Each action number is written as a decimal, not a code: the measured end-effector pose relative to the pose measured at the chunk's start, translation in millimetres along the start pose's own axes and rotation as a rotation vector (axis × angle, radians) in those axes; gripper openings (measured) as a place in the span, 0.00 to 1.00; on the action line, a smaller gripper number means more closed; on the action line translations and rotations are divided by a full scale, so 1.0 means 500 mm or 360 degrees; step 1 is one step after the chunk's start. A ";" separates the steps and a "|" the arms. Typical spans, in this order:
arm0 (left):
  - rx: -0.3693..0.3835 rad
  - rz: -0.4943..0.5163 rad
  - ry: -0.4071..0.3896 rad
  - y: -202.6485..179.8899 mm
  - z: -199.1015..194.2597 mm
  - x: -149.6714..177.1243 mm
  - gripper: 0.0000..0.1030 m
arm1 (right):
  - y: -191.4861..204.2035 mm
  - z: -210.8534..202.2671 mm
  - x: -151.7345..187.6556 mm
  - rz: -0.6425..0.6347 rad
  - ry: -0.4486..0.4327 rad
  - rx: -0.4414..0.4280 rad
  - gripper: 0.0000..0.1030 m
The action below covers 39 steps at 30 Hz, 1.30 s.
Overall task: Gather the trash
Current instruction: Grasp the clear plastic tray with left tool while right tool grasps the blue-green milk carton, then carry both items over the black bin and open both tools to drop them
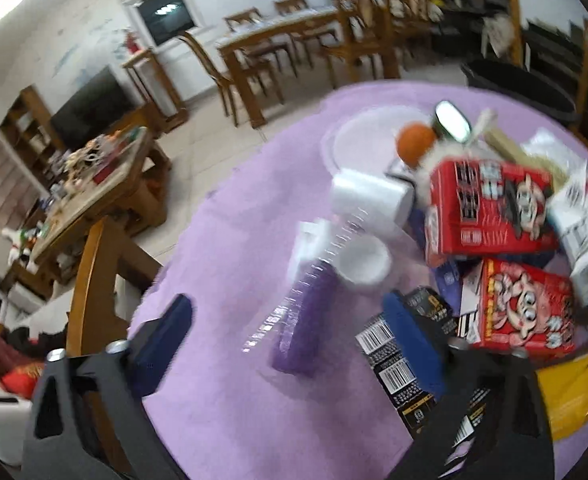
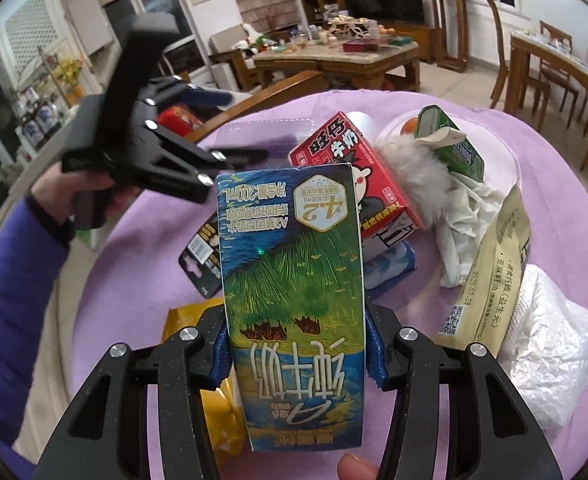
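While the right gripper clamps one blue-and-green milk carton above the purple-clothed table, two red cartons lie in the trash pile beside one clear bottle. With its jaws apart and empty, the left gripper points down over that bottle, and a blue-sleeved hand grips its handle.

A glossy printed paperboard milk carton stands over a soft, matt lilac tablecloth. Right of the carton lie crumpled white paper, a grey fluffy tuft and crinkled silvery foil (shiny, creased). Behind it, a glossy red cardboard box; beyond, varnished wooden chairs.
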State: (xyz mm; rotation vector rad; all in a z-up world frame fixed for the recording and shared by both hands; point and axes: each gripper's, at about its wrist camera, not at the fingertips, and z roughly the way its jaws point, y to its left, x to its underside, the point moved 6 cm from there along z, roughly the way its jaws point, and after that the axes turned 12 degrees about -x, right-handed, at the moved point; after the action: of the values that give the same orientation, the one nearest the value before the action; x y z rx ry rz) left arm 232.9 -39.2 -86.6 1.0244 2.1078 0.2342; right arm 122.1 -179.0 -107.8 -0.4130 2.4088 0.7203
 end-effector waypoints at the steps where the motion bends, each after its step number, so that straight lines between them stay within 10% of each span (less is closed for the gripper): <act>1: 0.0008 0.0030 0.0036 -0.011 0.010 0.004 0.62 | -0.003 -0.008 -0.001 0.0001 -0.0006 -0.0004 0.50; 8: -0.0003 -0.0101 0.0033 0.002 0.003 0.005 0.39 | -0.008 -0.059 -0.001 0.0029 -0.0047 -0.0086 0.50; 20: -0.0030 -0.0590 -0.0150 -0.002 -0.184 -0.092 0.38 | -0.098 -0.203 -0.007 0.0056 -0.0186 -0.0236 0.50; 29: 0.0495 -0.0630 -0.0178 -0.275 -0.192 -0.428 0.38 | -0.495 -0.538 0.004 0.0428 -0.0598 0.0190 0.50; 34: 0.0587 -0.0480 -0.0036 -0.472 -0.084 -0.570 0.38 | -0.754 -0.590 0.078 0.0663 -0.0399 0.0419 0.50; 39: 0.0636 -0.0427 0.0187 -0.601 0.044 -0.608 0.38 | -0.850 -0.577 0.132 0.0705 -0.0243 0.0414 0.50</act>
State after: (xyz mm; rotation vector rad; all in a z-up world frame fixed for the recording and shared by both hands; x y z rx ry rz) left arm 186.8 -464.6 -69.8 0.9501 2.4296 -0.2772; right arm 128.6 -696.7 -120.7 0.2807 2.4245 0.5813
